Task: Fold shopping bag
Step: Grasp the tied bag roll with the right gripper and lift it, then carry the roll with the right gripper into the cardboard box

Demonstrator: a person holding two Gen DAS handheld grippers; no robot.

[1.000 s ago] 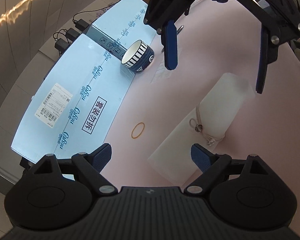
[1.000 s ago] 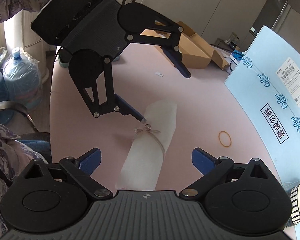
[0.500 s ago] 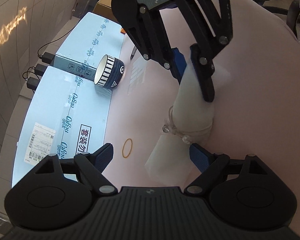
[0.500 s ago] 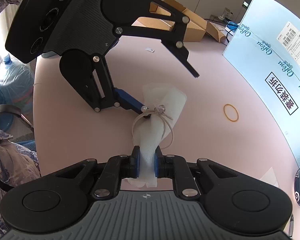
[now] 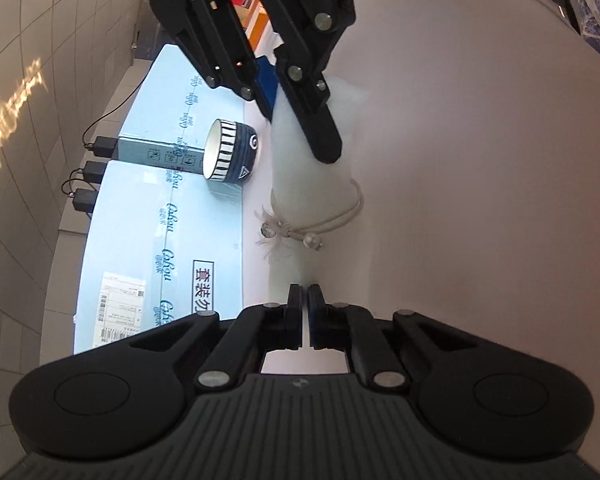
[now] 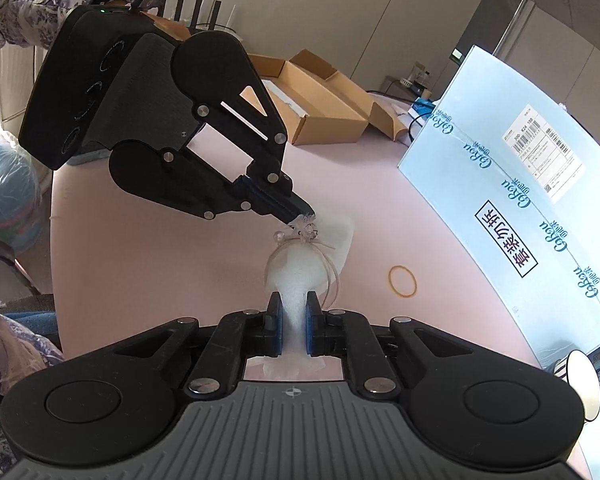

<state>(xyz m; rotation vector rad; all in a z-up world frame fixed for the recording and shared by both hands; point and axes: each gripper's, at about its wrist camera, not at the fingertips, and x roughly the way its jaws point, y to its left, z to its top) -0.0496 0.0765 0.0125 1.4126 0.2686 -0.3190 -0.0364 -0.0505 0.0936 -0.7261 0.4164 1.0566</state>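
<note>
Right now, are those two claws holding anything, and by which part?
Yes. Both grip the rolled white bag: the right gripper pinches one end, the left gripper, whose jaws have just been closing, pinches the other end, past the tie.

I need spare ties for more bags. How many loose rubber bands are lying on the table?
1: a tan rubber band on the pink table, right of the rolled bag. Others may be hidden.

Pink tabletop (image 6: 148, 272); open cardboard boxes (image 6: 324, 100) at twelve o'clock, water jugs (image 6: 4, 196) at nine (bagged), tiled wall (image 5: 40, 100) sunlit.
</note>
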